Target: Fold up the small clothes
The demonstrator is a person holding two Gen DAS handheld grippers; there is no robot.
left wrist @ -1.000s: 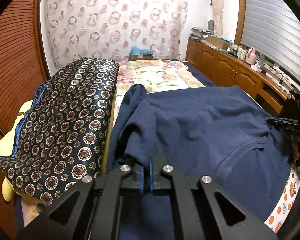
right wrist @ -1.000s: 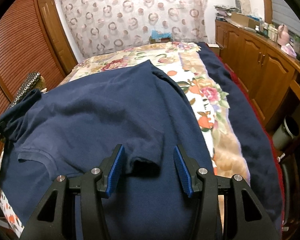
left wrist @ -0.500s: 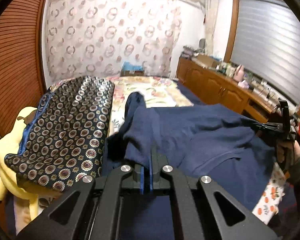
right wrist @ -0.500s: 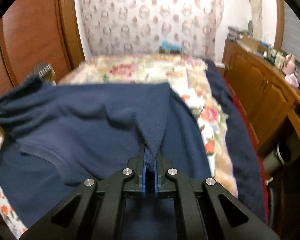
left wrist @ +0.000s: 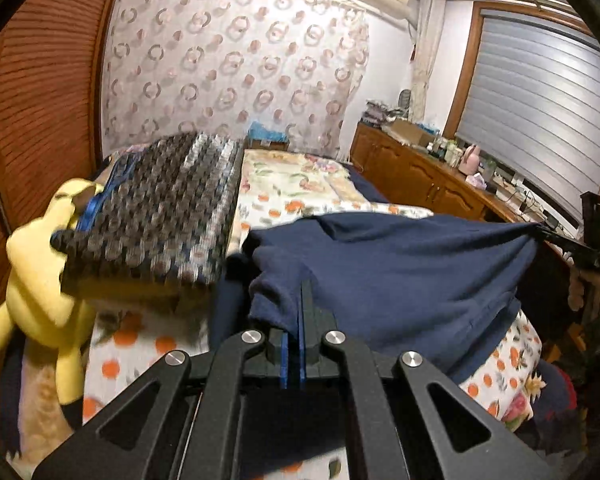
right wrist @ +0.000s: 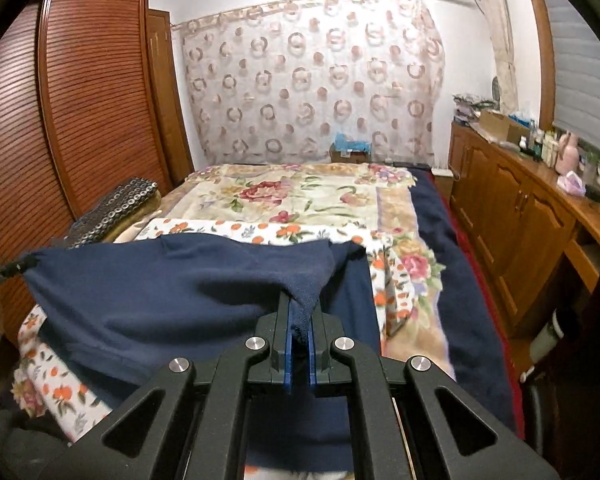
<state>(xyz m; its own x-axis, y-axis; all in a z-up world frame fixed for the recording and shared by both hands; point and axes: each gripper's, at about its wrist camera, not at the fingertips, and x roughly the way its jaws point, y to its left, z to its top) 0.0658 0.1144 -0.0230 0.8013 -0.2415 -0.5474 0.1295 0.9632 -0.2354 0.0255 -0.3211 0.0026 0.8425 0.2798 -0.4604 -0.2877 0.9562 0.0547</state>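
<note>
A navy blue shirt [left wrist: 400, 268] is stretched in the air above the bed between my two grippers; it also shows in the right wrist view [right wrist: 172, 284]. My left gripper [left wrist: 294, 320] is shut on one corner of the shirt. My right gripper [right wrist: 299, 332] is shut on the opposite corner, with cloth bunched between its blue pads. The right gripper also shows at the far right of the left wrist view [left wrist: 540, 232], pulling the cloth taut. The shirt's lower part hangs down toward the bed.
The bed carries a floral and orange-print blanket [right wrist: 284, 196]. A dark patterned cushion [left wrist: 168, 208] and a yellow plush toy [left wrist: 40, 280] lie at the bed's left. Wooden cabinets [right wrist: 520, 216] with clutter line the right; a slatted wardrobe [right wrist: 80, 100] stands at left.
My right gripper shut on the shirt's corner. Both grippers lifted the shirt off the bed and pulled it taut between them.
</note>
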